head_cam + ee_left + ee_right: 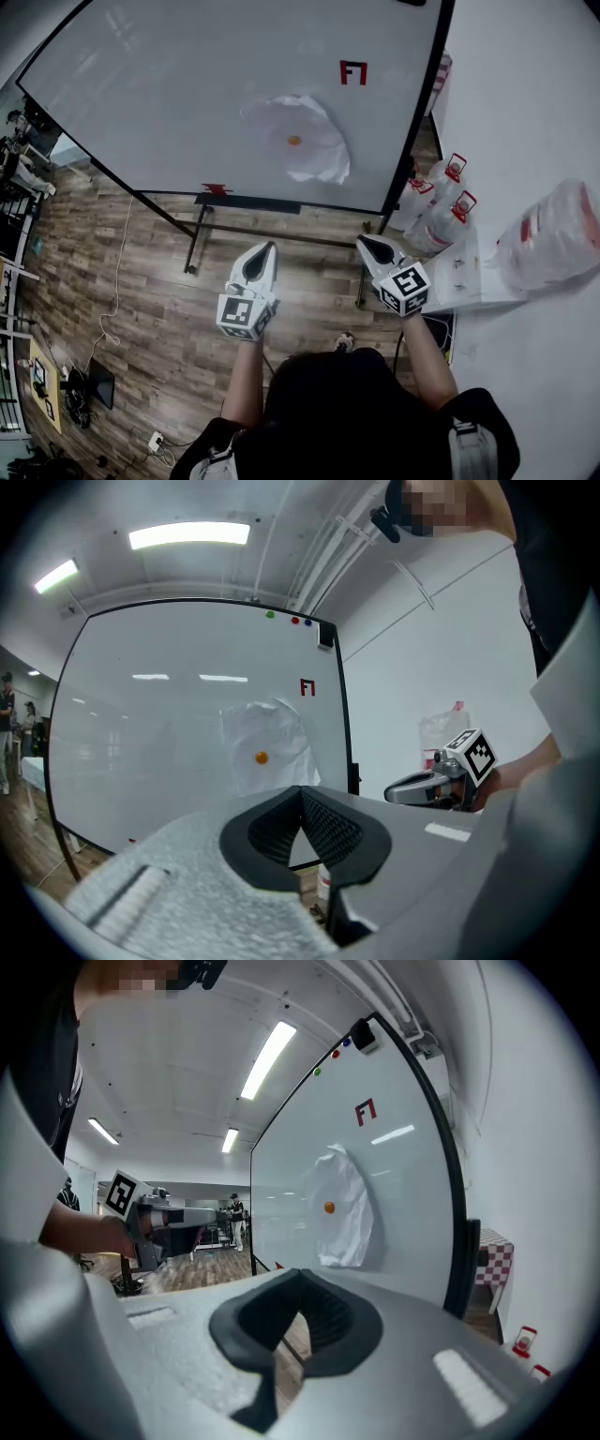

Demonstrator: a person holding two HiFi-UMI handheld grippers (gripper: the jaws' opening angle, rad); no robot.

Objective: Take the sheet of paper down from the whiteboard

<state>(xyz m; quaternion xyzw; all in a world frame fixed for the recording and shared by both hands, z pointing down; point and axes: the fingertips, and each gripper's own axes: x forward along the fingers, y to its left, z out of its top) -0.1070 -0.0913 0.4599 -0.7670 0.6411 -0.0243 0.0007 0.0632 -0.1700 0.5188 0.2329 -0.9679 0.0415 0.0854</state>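
Paper sheet [319, 161], white and crumpled, hangs on the big white whiteboard [159, 94] under a small orange round magnet [294, 141]. Nothing is done yet. The grey left claw [270, 247] and grey right claw [363, 243] are closed, empty, well away from it.

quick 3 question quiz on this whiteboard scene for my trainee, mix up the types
1. True or false: the sheet of paper is already off the whiteboard.
2. What pins the paper to the board? A) an orange magnet B) a strip of tape C) a bulldog clip
3. Fill in: the left gripper and the right gripper both have their jaws ____, with nothing between them.

Key: 1 false, it hangs crumpled on the board; 2 A; 3 shut.
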